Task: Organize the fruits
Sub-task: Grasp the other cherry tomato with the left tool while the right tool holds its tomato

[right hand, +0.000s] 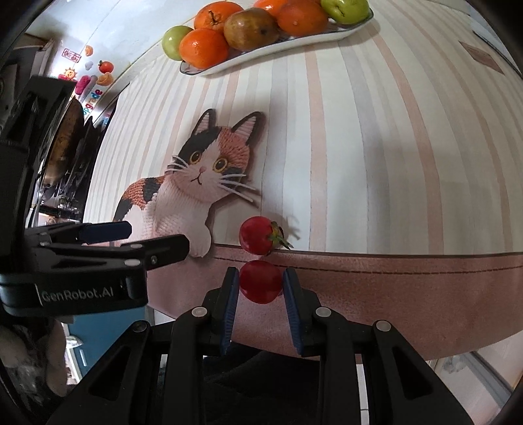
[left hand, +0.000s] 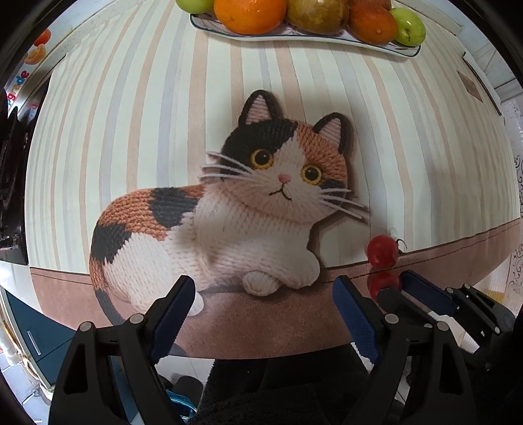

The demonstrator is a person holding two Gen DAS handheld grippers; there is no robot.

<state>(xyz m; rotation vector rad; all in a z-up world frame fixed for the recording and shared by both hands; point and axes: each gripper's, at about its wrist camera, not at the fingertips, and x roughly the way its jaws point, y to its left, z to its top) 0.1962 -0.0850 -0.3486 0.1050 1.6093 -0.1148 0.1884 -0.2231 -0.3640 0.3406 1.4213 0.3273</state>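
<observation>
a small round red cherry tomato (right hand: 260, 281) is gripped between the blue pads of the right gripper (right hand: 260, 287), near the striped cat-print tablecloth's (right hand: 359, 163) front edge; a second stemmed red tomato (right hand: 256, 234) lies just beyond. the left gripper (left hand: 264, 304) is held open and empty. a white oval plate (right hand: 287, 42) of oranges and green fruit stands well apart.

Two small red tomatoes sit close together near the front edge of the striped cat-print tablecloth; the nearer tomato (right hand: 261, 281) is round and glossy, lying on the brown border band; the farther tomato (right hand: 256, 234) rests just beyond it on the band's seam, its green stalk turned to the right; at the far end a white oval plate (right hand: 287, 41) holds oranges (right hand: 204, 47), green apples (right hand: 175, 41) and a brownish pear (right hand: 250, 28), heaped touching one another.
</observation>
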